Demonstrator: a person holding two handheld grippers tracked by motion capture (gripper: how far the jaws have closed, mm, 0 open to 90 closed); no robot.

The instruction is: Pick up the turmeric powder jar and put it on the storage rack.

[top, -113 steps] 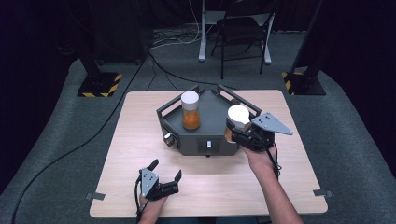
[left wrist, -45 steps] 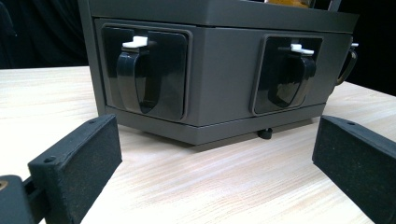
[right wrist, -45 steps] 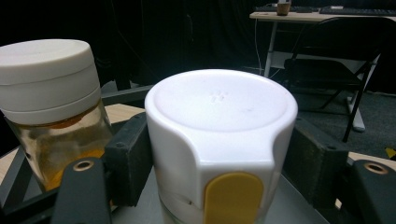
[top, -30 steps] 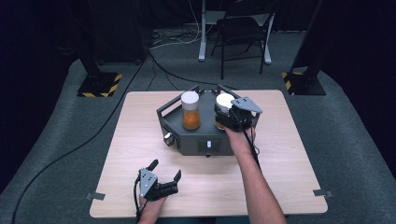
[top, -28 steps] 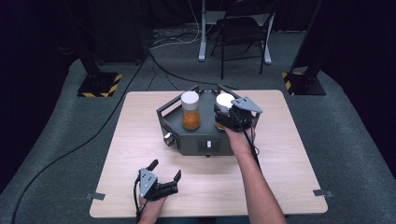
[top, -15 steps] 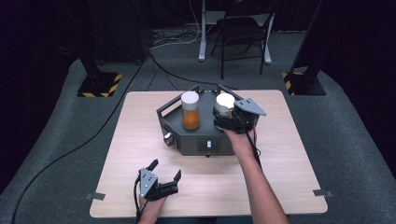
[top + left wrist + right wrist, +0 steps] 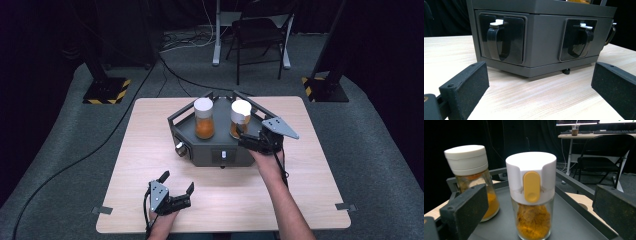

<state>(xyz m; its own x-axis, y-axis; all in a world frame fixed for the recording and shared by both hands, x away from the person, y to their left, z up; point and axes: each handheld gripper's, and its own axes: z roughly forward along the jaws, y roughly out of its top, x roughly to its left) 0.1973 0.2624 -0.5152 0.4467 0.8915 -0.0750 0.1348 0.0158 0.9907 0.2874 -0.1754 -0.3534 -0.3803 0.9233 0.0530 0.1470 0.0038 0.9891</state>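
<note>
A grey six-sided box [image 7: 210, 150] with a railed tray top stands mid-table. Two glass jars of orange powder stand on it: a white-lidded jar [image 7: 204, 120] [image 7: 471, 177] and a jar with a white cap and yellow button [image 7: 240, 117] [image 7: 531, 195]. My right gripper [image 7: 241, 141] [image 7: 540, 205] is open just in front of the button jar. Its jaws have just been opening and stand wide on either side without touching the jar. My left gripper [image 7: 177, 182] [image 7: 536, 85] rests open on the table near the front edge, empty and facing the box's side.
The box's side [image 7: 544, 37] carries two black recessed latches [image 7: 499, 40] [image 7: 580, 37] with white tabs. A knob [image 7: 181, 147] sits at its front-left corner. The tray rail [image 7: 576, 182] runs behind the jars. A folding chair [image 7: 260, 35] stands beyond the table.
The right gripper let go of the button jar and drew back toward the person and rightward, leaving the jar on the tray. The left gripper has not moved.
</note>
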